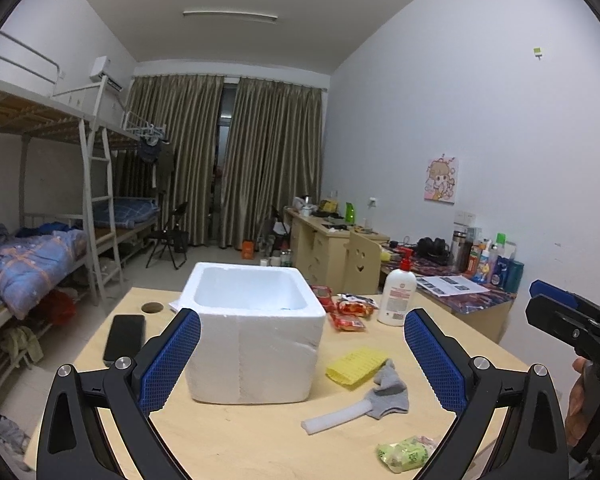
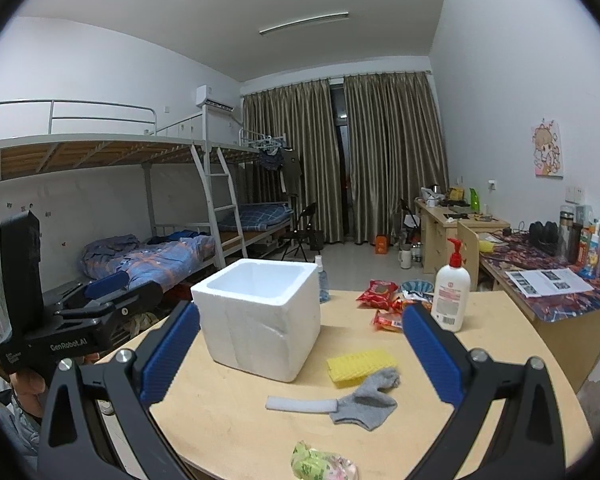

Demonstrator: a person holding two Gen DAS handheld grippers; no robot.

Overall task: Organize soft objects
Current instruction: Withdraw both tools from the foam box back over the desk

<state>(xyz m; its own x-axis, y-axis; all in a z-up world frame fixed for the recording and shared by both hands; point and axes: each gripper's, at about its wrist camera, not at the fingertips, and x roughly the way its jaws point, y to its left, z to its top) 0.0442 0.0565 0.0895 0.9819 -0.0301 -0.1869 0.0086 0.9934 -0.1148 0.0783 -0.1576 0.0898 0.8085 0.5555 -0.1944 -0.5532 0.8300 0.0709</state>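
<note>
Nearest, both spread, empty blue-padded grippers, left gripper (image 1: 302, 360) and right gripper (image 2: 300, 356), are hovering; crumpled grey fabric sock (image 2: 366, 398) is lying ahead, nearer the right.

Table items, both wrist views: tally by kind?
White foam box: 1
Yellow sponge cloth: 1
Grey sock: 1
White foam tube: 1
Green packet: 1
Red snack packets: 3 at least, pile partly hidden
Lotion pump bottle: 1
Spray bottle: 1
Phone: 1
Total: 11
</note>
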